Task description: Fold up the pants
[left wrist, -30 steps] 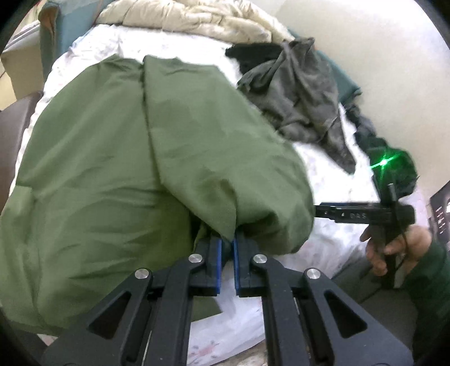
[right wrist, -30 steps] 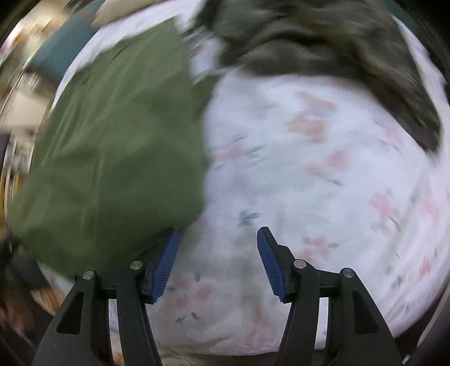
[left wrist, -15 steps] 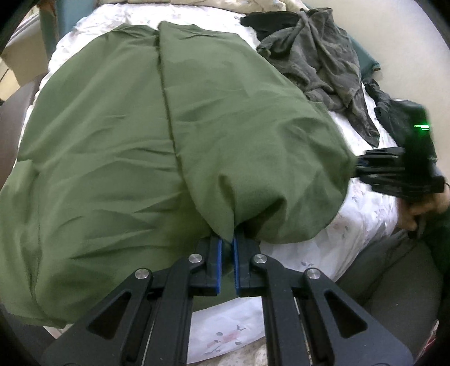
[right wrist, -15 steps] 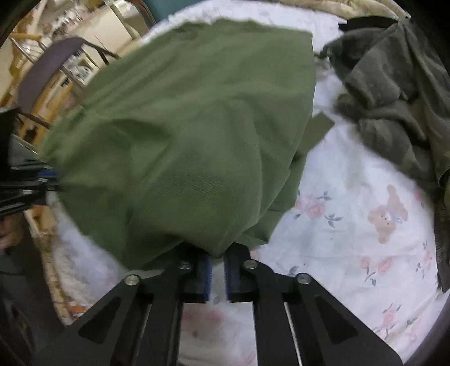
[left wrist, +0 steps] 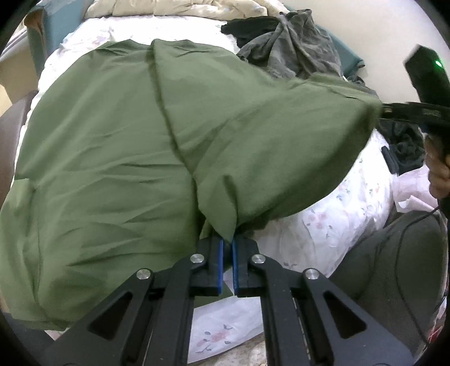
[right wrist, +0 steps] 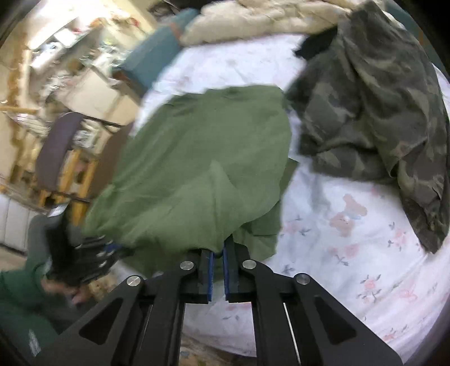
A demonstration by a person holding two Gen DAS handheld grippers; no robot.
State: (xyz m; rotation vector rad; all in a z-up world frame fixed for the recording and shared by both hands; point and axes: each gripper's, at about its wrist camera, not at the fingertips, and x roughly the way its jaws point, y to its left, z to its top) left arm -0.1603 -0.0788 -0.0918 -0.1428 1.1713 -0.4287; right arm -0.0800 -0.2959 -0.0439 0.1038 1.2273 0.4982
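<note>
A: Where are the green pants (left wrist: 112,157)?

B: Spread over the bed (left wrist: 332,225), on its white flowered sheet. Their far part lies flat, while the near edge is lifted off the sheet at two spots.

A: What is the left hand-held gripper (left wrist: 227,247) doing?

B: Its blue pads are nearly together, pinching a fold of the pants at the near edge. The cloth rises from the pads in a peak.

A: And the right hand-held gripper (right wrist: 218,253)?

B: It has just closed on another part of the same edge. Cloth sits between its blue pads, and only a narrow gap is left. In the left wrist view it comes in from the right, with green fabric stretched out to its tip.

A: Anything else on the bed?

B: A camouflage garment (right wrist: 374,107) lies crumpled beside the pants, at their right. A cream quilt (left wrist: 180,8) is bunched at the far end. The right wrist view is blurred on its left side.
</note>
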